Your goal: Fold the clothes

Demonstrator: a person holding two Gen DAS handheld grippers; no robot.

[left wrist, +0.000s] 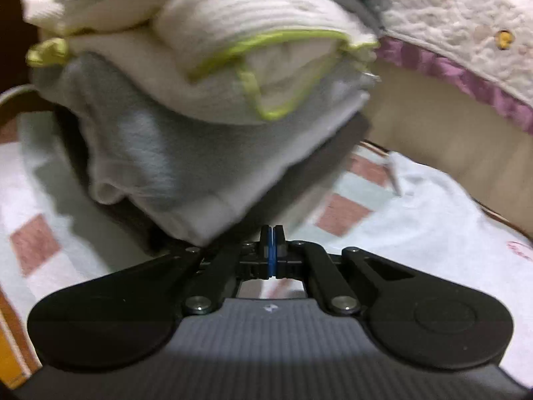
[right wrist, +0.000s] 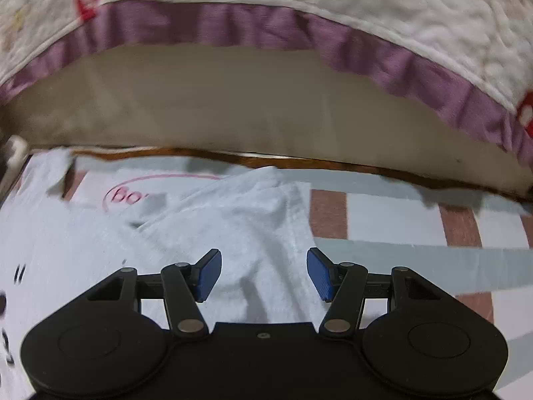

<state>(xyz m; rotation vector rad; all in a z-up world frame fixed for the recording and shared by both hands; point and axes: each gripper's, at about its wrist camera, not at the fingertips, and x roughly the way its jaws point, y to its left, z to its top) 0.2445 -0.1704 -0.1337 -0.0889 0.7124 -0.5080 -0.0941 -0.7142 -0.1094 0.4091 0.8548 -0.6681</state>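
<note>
A stack of folded clothes (left wrist: 200, 100) fills the left wrist view: a cream knit with lime-green trim (left wrist: 233, 76) lies on a grey fleece garment (left wrist: 160, 153), with more grey on top. My left gripper (left wrist: 272, 250) sits just below the stack's near corner, its blue pads pressed together with nothing visible between them. A white T-shirt (right wrist: 233, 220) with a pink oval print lies spread and wrinkled on the surface; it also shows at the right as the T-shirt (left wrist: 433, 206). My right gripper (right wrist: 264, 273) hovers over the shirt's right part, open, with cloth below the gap.
The surface is a white cloth with pink-brown squares (right wrist: 383, 213). Behind it runs a brown wooden edge (right wrist: 299, 161), then a beige bed side (right wrist: 233, 100) under a quilted cover with purple trim (right wrist: 233, 26). That quilt (left wrist: 466, 33) also rises right of the stack.
</note>
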